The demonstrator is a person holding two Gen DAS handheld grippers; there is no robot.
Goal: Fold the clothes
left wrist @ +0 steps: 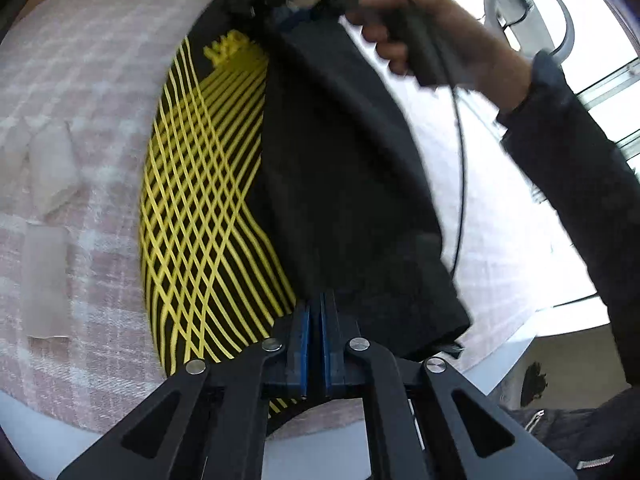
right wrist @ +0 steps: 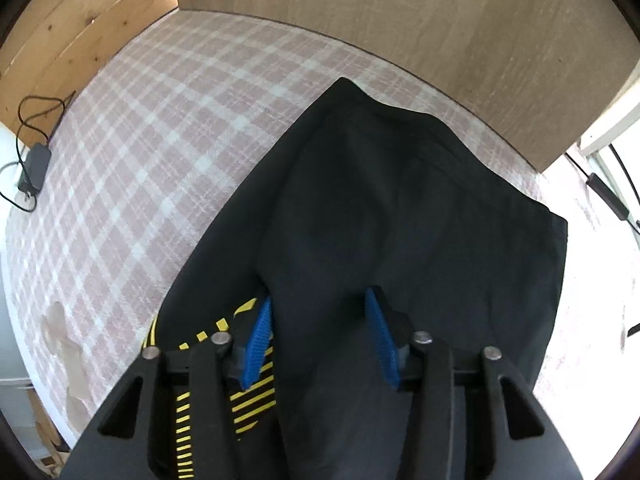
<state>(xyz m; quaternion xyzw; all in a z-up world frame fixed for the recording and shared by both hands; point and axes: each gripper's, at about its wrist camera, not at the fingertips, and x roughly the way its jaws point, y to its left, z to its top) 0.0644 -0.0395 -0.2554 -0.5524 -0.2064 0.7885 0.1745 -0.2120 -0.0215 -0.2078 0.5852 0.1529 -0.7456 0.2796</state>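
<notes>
Yellow lettering on the black garment with yellow crossing stripes (left wrist: 208, 208) is too blurred to read. It lies on the pink-and-white plaid bed cover (right wrist: 152, 152). Left view alone shows my right hand (left wrist: 432, 36). Left gripper (left wrist: 316, 312): closed, pinching its hem. Right gripper (right wrist: 320, 312): part open, fold between pads; contact unclear.

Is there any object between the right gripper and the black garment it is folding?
Nothing visible stands between them. The right gripper is directly over the black garment, with a fold of the cloth lying between its blue pads, on the plaid bedcover.
</notes>
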